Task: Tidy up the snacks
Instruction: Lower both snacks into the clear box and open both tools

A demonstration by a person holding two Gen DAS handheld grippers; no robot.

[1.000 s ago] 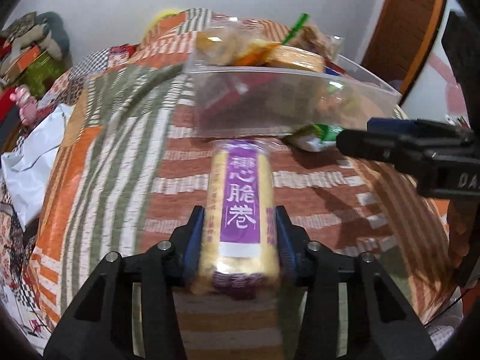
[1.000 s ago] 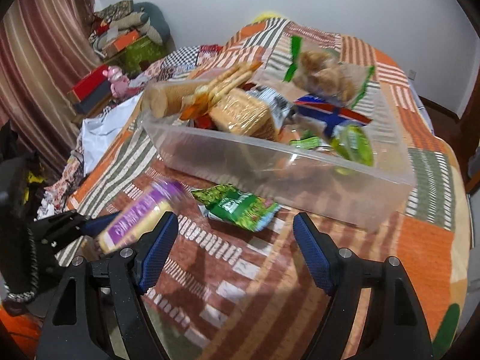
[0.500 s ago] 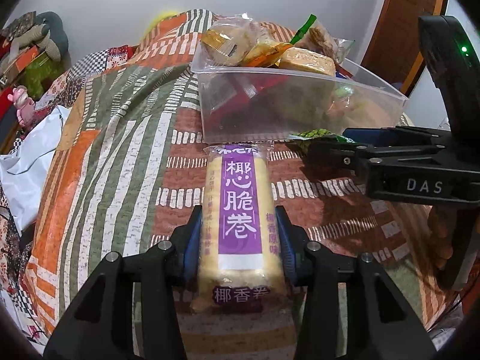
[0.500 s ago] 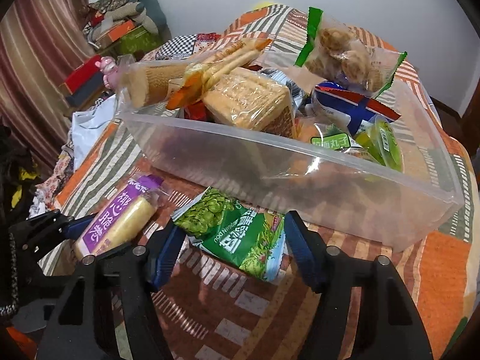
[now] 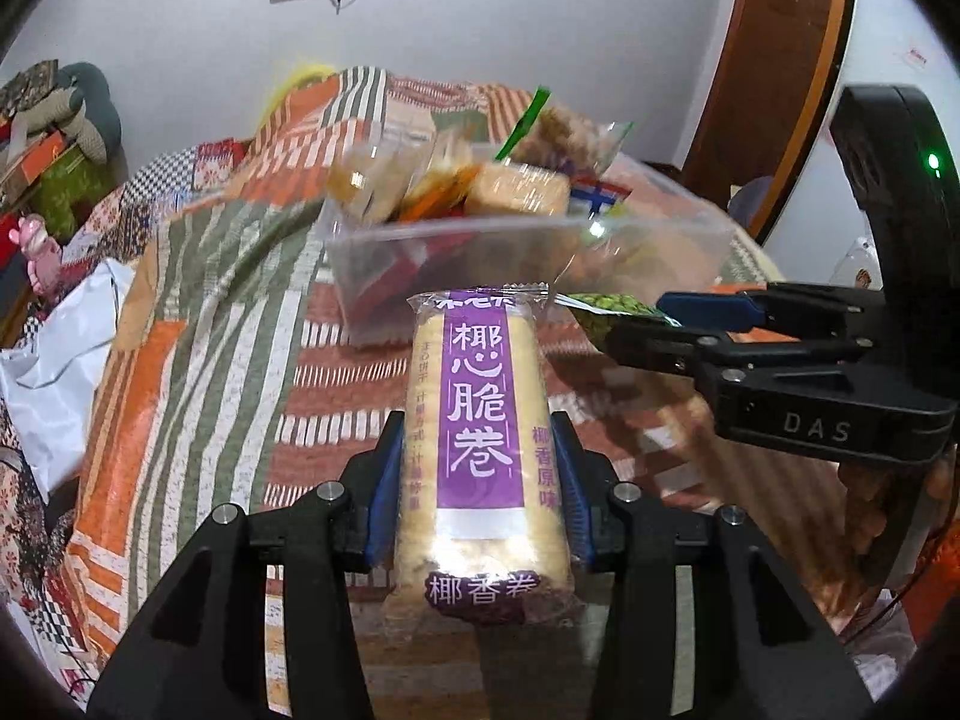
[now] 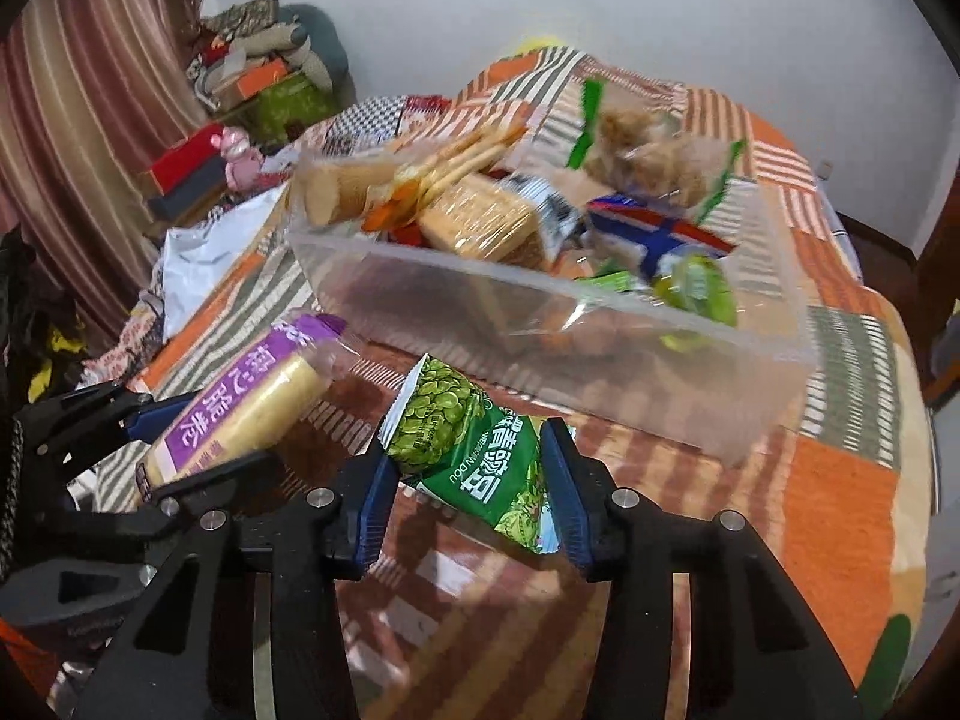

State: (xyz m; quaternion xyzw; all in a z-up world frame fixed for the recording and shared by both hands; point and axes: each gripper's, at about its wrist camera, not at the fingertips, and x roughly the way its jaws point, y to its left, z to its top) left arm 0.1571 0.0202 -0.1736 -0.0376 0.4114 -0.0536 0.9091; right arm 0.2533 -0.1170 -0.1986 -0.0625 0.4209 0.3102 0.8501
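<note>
— Between the blue pads of the left gripper [image 5: 477, 480], seen from the left wrist, what sits there?

— A purple-labelled coconut roll pack [image 5: 480, 438], clamped across its lower half and pointing lengthwise away from the camera. Its far end reaches toward the near wall of the clear plastic bin [image 5: 456, 240], which stands on the striped quilt [image 5: 198, 312] of the bed. Gripping low leaves the free end to go over the rim first, I'd guess.

— And the other tool there?

— The right gripper [image 5: 648, 318] enters from the right edge, with a green corner of a packet at its tips.

— Now the right wrist view.

— The right gripper [image 6: 468, 474] is closed narrowly on a green pea snack bag [image 6: 474, 450], pinched at its sides, lifted clear of the quilt [image 6: 840, 480] just before the bin [image 6: 600, 330]. The coconut roll pack [image 6: 240, 414] shows at the left, held by the left gripper [image 6: 150, 438].

— Why both aimed that way?

— The bin already holds crackers [image 6: 480, 222] and other packets, heaped toward its far-left corner. Both loose snacks probably go in next; the nearer right part looks roomier.
</note>
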